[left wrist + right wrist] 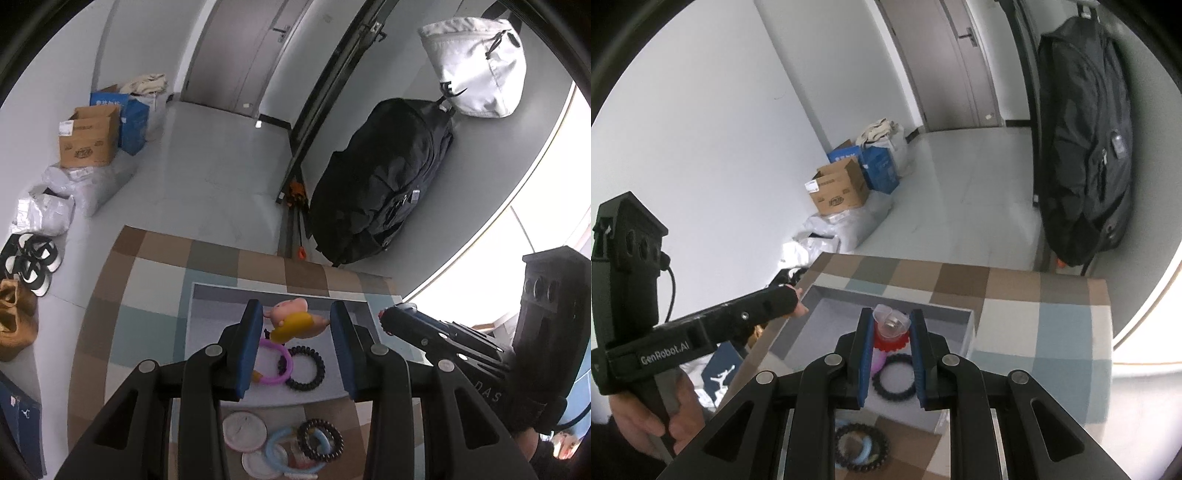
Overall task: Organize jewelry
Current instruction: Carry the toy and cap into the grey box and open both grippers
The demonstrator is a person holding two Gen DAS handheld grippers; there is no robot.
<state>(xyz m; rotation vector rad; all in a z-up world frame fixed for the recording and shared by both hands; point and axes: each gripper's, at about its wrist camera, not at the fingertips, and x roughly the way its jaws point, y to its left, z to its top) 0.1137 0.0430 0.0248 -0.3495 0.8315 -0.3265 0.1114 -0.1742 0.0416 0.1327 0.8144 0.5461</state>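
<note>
Left gripper [297, 332] clamps a pig-shaped charm [295, 320]; right gripper [891, 338] pinches a clear-and-red trinket [891, 326]. Both hang over the grey tray [827, 291], where a pink ring [275, 363] and black coil hair tie [306, 368] lie. Step: carrying to tray. Next, probably lower and release.

1. A home's hallway or entry area: a grey door [236, 55] with a lever handle closes off a pale floor.
2. Slippers [31, 262] and cardboard boxes [90, 134] lie along the wall.
3. A black backpack [376, 184] and a white bag [476, 66] hang up.
4. A checked cloth [1034, 314] covers the work surface.
</note>
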